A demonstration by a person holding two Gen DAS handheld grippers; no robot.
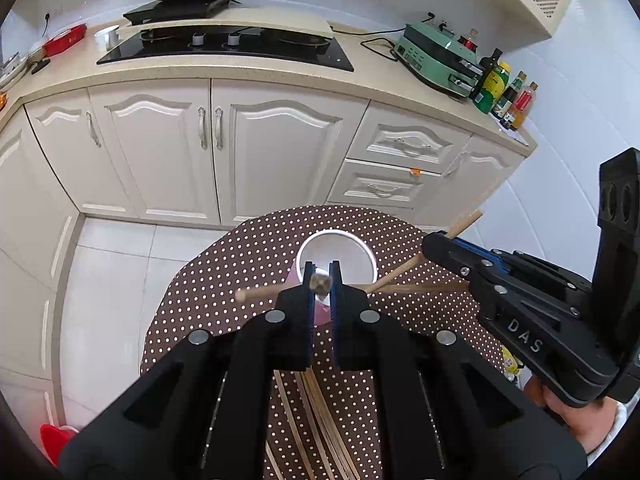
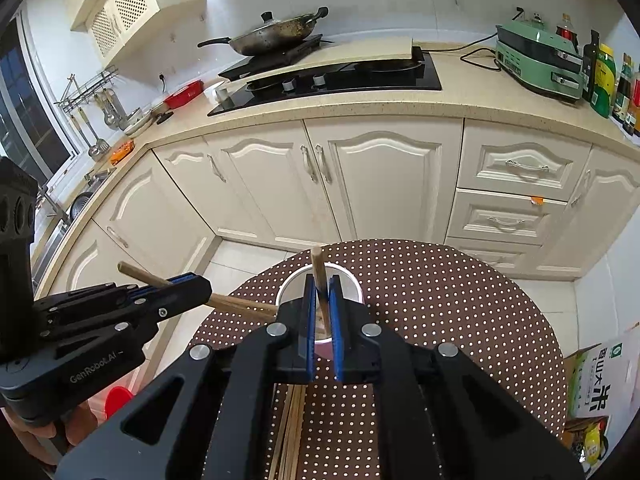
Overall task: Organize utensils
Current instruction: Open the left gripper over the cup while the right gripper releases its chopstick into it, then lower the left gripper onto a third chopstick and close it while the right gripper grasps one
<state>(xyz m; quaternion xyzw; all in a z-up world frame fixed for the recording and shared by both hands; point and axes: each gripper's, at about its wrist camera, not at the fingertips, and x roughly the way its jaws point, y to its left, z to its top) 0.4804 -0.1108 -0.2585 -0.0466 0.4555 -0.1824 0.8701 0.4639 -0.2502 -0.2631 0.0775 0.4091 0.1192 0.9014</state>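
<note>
Nearest in both wrist views, a loose bundle of wooden chopsticks (image 1: 316, 412) lies on the round tabletop (image 1: 224, 264), which wears a brown cloth with white dots. These are not yet sorted.

Just above them, the left tongs (image 1: 321, 280) are closed narrowly on one chopstick (image 2: 224, 301). In the left wrist view it points almost straight at the camera; the right wrist view shows it held nearly level, sticking out both sides of the tongs.

The right tongs (image 2: 321, 300) are closed narrowly on a second chopstick (image 2: 320, 280), held steeply, its upper end tilted away.

Both pairs of tongs hover close together over a white cup (image 1: 337, 254) with a pinkish base, standing near the middle of the tabletop. The person's hands grip both tools from the near side.

The step in hand appears to be loading chopsticks into the cup. Next, each stick likely needs tipping upright, its lower end guided inside the rim, then release.

Beyond are cream kitchen cabinets (image 2: 360, 184), a black hob (image 2: 332, 80) and a wok (image 2: 272, 32).
</note>
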